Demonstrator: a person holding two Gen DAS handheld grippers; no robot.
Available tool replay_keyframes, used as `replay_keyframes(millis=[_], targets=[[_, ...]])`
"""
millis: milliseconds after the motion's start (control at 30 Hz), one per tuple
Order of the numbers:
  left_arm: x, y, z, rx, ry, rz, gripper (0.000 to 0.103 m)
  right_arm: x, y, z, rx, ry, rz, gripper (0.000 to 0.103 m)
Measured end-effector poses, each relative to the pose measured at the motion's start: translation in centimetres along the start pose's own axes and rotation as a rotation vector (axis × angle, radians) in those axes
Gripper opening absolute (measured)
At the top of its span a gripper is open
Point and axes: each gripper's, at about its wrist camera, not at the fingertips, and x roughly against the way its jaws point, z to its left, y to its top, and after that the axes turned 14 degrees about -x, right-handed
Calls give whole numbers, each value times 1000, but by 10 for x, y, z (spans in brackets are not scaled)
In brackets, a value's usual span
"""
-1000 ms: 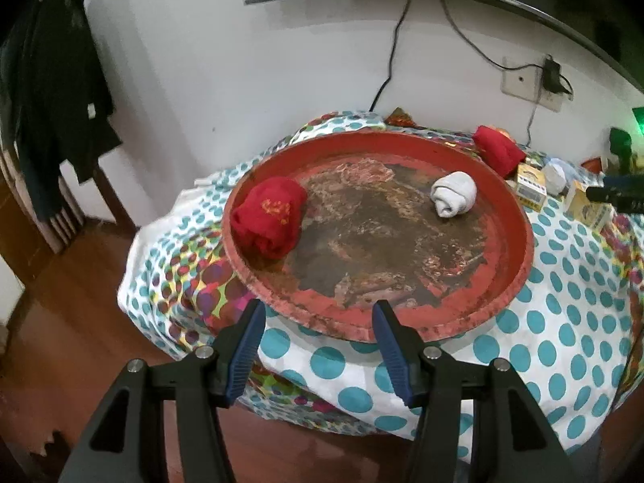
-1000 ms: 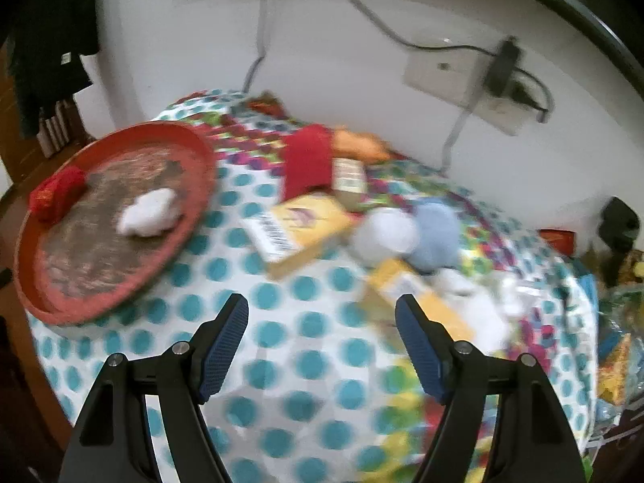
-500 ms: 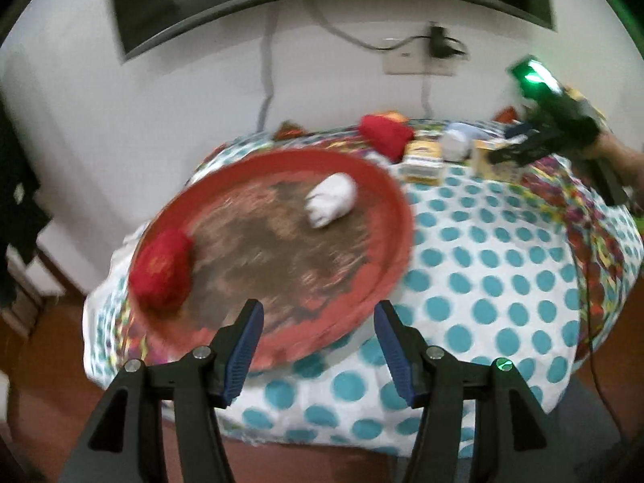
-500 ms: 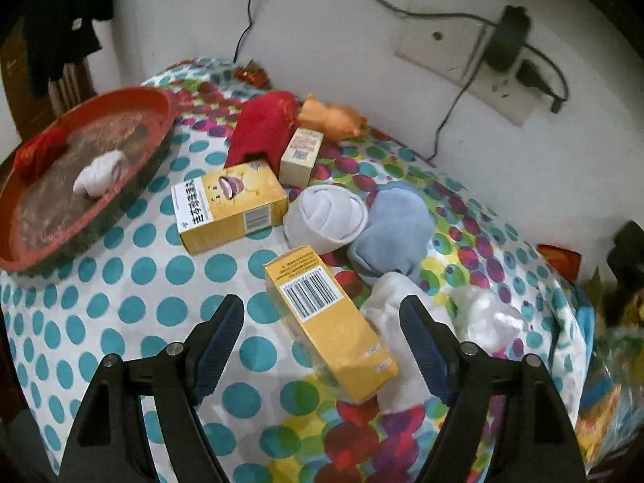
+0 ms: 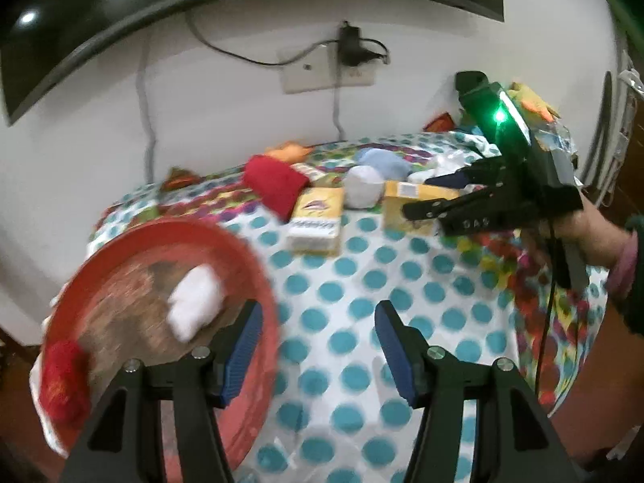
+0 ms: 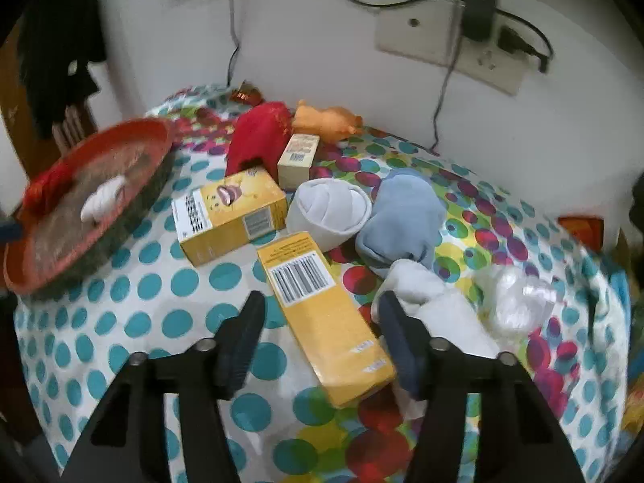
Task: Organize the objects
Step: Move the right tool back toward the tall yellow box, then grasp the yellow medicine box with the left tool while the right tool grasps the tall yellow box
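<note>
Both pairs of jaws stand apart with nothing pressed between their pads. On the right gripper [image 6: 322,328] the jaws have just been closing; the long yellow box [image 6: 322,310] with the barcode lies between them on the dotted tablecloth [image 6: 133,322], its near half in the gap, and a visible space remains on each side. Just right of the right jaw lies a white rolled cloth [image 6: 434,302]. Ahead of the jaws sit a white sock ball [image 6: 328,211] and a blue one [image 6: 402,217], with a second yellow box [image 6: 229,215] ahead and to the left.

On the left gripper [image 5: 318,332] the jaws have just been opening wider and are empty, over bare tablecloth. The red tray [image 5: 137,249] lies partly behind the left jaw, holding a white sock roll [image 5: 195,300] and a red bundle [image 5: 64,378].
</note>
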Motion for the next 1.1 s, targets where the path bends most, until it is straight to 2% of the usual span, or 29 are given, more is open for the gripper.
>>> replay_keyframes(millis=[133, 300, 367, 533, 933, 1100], targets=[[-35, 24, -2, -12, -31, 37, 60, 7, -3, -11, -123, 50, -17, 30], [-76, 42, 5, 9, -46, 92, 60, 18, -18, -19, -186, 53, -65, 30], [-90, 47, 9, 22, -27, 109, 60, 20, -23, -20, -191, 42, -74, 29], [-115, 59, 21, 33, 11, 147, 60, 10, -34, -21, -187, 33, -48, 30], [-159, 58, 35, 86, -37, 245, 60, 4, -33, -24, -200, 55, -29, 29], [-168, 60, 38, 152, -49, 257, 61, 1, -33, -25, -200, 53, -11, 29]])
